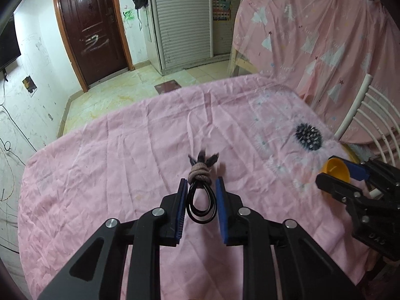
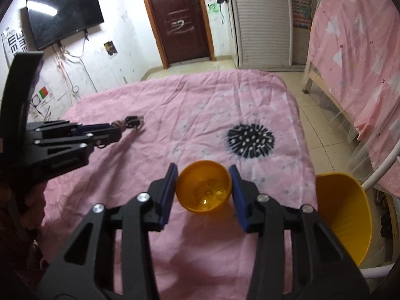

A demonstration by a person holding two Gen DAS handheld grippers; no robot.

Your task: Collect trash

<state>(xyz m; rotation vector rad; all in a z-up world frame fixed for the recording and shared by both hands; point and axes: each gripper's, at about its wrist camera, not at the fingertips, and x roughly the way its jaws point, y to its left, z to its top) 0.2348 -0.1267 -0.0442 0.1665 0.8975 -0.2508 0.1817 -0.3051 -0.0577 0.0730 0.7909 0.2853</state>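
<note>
A bundle of black loops tied with a brown knot lies on the pink-clothed table. My left gripper is shut on it, blue pads pressing both sides of the loops. In the right wrist view the left gripper reaches in from the left, with the bundle at its tips. An orange plastic cup sits open-side up between the pads of my right gripper, which is shut on it. The left wrist view shows that right gripper with the cup at the table's right edge.
A yellow bin stands on the floor just off the table's right edge, beside a white chair. A black spiky print marks the cloth. A pink-draped bed is to the right; a dark door is behind.
</note>
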